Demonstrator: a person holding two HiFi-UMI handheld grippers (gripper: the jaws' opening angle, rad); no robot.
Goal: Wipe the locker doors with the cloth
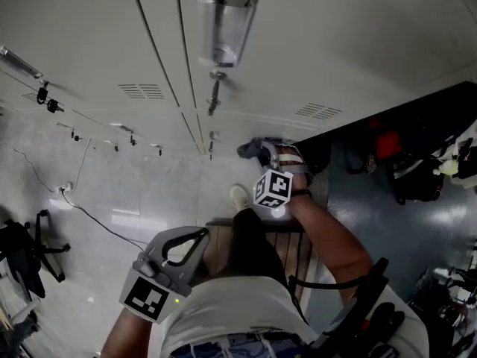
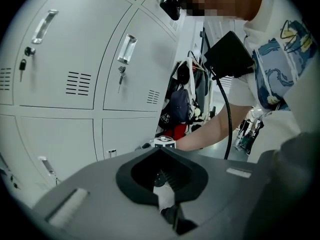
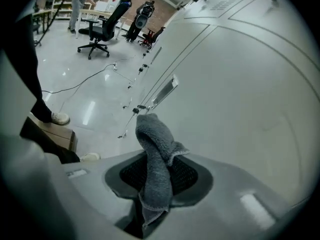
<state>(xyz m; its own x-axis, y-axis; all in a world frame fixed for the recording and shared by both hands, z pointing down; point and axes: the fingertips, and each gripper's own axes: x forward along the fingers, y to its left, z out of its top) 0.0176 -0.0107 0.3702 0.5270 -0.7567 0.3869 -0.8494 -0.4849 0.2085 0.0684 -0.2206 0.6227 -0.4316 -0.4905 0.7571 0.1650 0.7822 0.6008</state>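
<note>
My right gripper [image 1: 262,155] is shut on a grey cloth [image 1: 252,149], held low down close against the pale grey locker doors [image 1: 320,58]. In the right gripper view the cloth [image 3: 156,164] stands up in a twisted fold out of the gripper [image 3: 154,184], with the door surface [image 3: 240,94] just beyond it; contact cannot be told. My left gripper [image 1: 198,237] hangs low near the person's waist, away from the lockers, its jaws together with nothing in them. The left gripper view shows that gripper [image 2: 162,184] pointing at other locker doors [image 2: 60,59].
A door handle [image 1: 226,28] and hanging keys [image 1: 214,95] sit above the cloth. An open locker holds dark bags [image 1: 417,166] at right. The person stands on a wooden step [image 1: 294,245]. An office chair [image 1: 30,252] and a floor cable [image 1: 97,218] lie at left.
</note>
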